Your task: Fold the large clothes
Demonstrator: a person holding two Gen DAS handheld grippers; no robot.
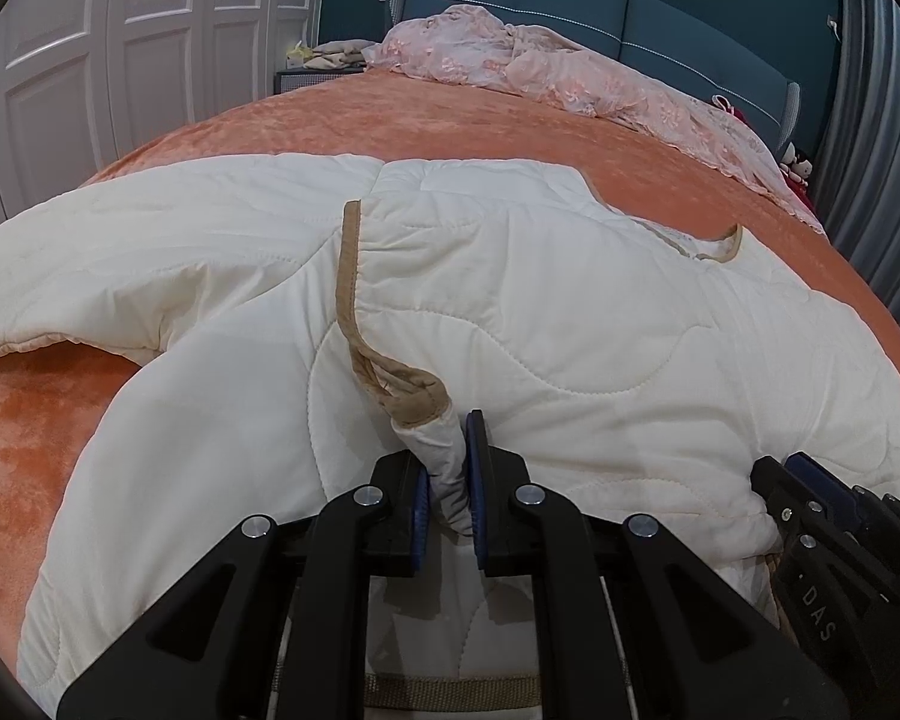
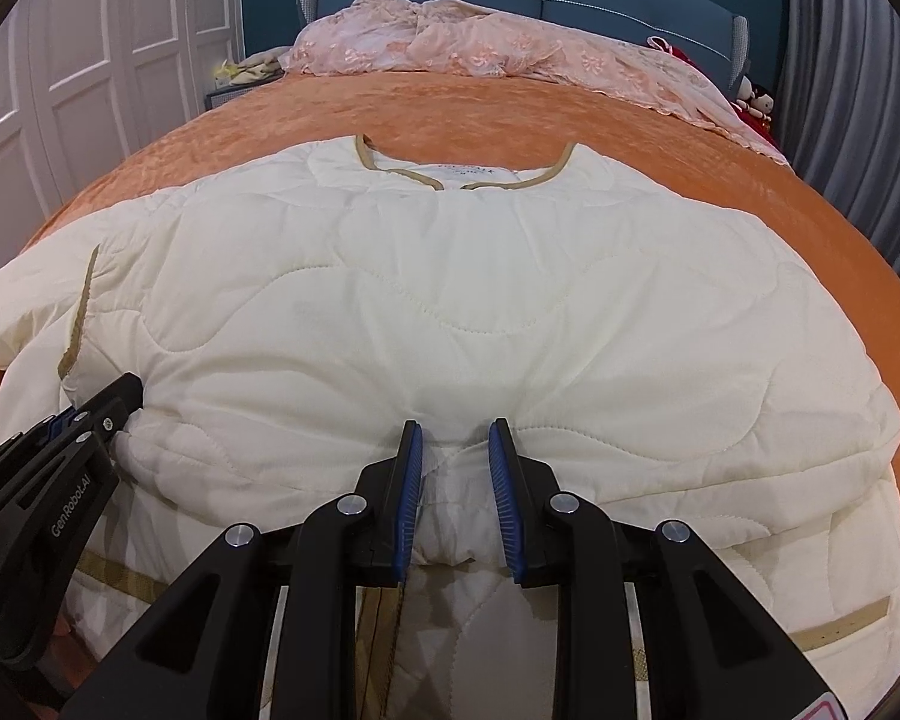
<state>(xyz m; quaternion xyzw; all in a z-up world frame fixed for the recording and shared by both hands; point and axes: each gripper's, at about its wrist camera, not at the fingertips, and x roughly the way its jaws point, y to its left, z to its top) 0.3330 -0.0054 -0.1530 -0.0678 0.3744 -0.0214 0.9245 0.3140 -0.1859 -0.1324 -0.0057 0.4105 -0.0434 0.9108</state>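
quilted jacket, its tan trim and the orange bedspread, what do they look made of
Quilted jacket: cream woven shell, matte, likely cotton or polyester over padding; wavy stitch lines puff the fabric.
Tan trim: flat woven binding tape, matte, slightly frayed near where the left gripper pinches the fabric.
Orange bedspread: probably velvet or plush; its sheen shifts in mottled patches.

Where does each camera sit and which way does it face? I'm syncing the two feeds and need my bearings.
Left wrist: on the left gripper, facing the headboard across the cream quilted jacket; its pads pinch a tan-trimmed jacket edge; the right gripper shows at right.
Right wrist: on the right gripper, facing the same way over the jacket's neckline; jaws apart astride a fold; the left gripper shows at left.
Shared: jacket, orange bedspread, pink lace cover, wardrobe doors.
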